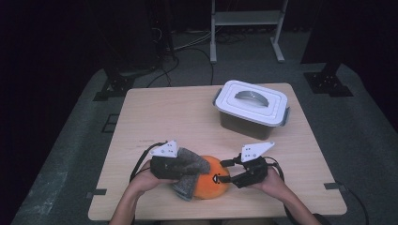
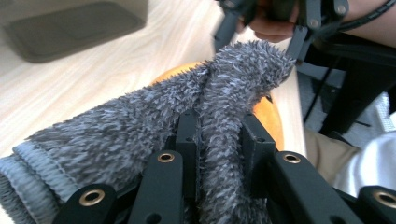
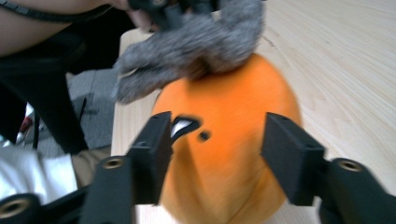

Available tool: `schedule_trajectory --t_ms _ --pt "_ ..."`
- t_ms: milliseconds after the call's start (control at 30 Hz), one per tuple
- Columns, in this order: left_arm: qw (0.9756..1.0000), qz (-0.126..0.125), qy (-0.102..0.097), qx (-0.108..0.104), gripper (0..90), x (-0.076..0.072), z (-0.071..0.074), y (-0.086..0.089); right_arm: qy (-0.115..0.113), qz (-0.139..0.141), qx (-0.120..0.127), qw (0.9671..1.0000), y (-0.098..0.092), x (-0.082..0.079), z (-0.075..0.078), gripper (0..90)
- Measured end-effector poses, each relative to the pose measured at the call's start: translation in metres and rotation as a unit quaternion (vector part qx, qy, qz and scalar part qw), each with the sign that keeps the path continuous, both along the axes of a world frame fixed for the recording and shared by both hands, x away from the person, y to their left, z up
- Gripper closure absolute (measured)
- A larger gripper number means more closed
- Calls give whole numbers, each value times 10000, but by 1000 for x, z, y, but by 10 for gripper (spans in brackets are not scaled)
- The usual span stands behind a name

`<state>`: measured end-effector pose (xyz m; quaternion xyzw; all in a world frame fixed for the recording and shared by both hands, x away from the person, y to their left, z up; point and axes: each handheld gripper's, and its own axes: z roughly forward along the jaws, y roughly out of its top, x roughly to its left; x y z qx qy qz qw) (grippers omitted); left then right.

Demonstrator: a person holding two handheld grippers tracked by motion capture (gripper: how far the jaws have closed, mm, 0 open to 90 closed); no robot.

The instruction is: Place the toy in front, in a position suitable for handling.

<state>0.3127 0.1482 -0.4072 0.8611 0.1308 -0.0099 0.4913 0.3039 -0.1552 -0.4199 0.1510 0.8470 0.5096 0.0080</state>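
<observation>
Near the front edge of the pale wooden surface [image 1: 155,112], about midway along it, lies a rounded orange plush toy with black markings [image 1: 212,183]. A shaggy grey microfibre cloth [image 1: 189,171] drapes over its left side and reaches toward that edge. The left gripper [image 1: 185,169] has its fingers [image 2: 187,140] pinched tight on a fold of the cloth. The right gripper [image 1: 225,178] has its fingers [image 3: 152,149] standing wide on either side of the toy, pads not pressing it. The middle and left of the surface lie bare. Toward the far right corner stands a grey plastic box [image 1: 252,108], its white clip-on lid shut, contents hidden.
</observation>
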Motion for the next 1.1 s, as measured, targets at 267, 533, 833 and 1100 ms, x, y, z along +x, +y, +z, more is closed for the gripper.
schedule_trajectory --t_ms 267,533,833,1100 --pt "9996 -254 128 13 727 -2 -2 -4 311 -82 -263 9991 7 4 -11 514" --pt "9999 -81 -29 -143 728 3 11 -3 -243 -4 -575 9981 4 0 4 734" --pt "9995 -84 -165 254 727 3 0 -29 -701 -56 -437 9966 -13 0 12 583" --pt "9989 -362 59 300 730 -3 -4 -24 327 -294 -212 9988 -25 9 3 314"
